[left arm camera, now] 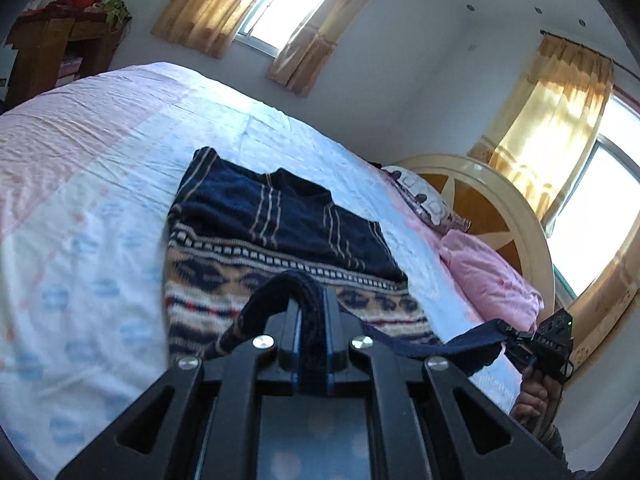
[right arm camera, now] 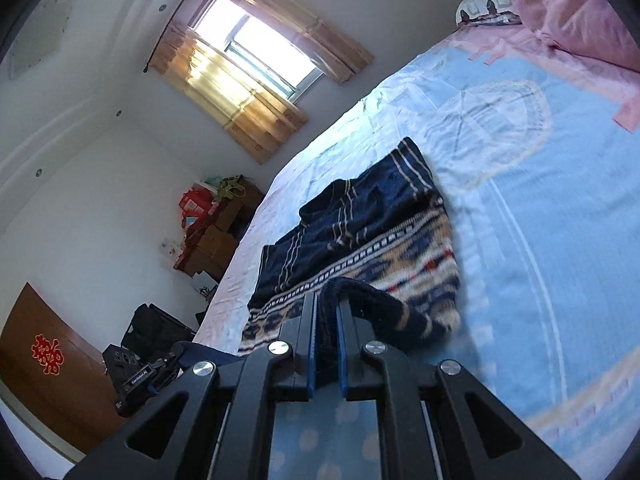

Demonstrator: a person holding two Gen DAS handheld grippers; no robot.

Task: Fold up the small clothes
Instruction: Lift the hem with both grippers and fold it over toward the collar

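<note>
A small knitted sweater (left arm camera: 280, 216), navy with tan stripes and a patterned band, lies on the bed (left arm camera: 100, 200). Its near hem is lifted off the sheet. My left gripper (left arm camera: 312, 304) is shut on the navy hem, which bulges up between the fingers. My right gripper (right arm camera: 326, 304) is shut on the other end of the same hem (right arm camera: 384, 304). In the left wrist view the hem stretches as a dark strip to the right gripper (left arm camera: 516, 340), held by a hand. The sweater (right arm camera: 360, 216) has its sleeves folded in over the navy chest.
The bed sheet (right arm camera: 540, 200) is pale blue and pink. Pink pillows (left arm camera: 492, 276) and a round headboard (left arm camera: 492, 200) sit at one end. A wooden shelf with boxes (left arm camera: 60, 44) stands past the bed, and dark bags (right arm camera: 156, 328) lie on the floor by a wooden door (right arm camera: 44, 364).
</note>
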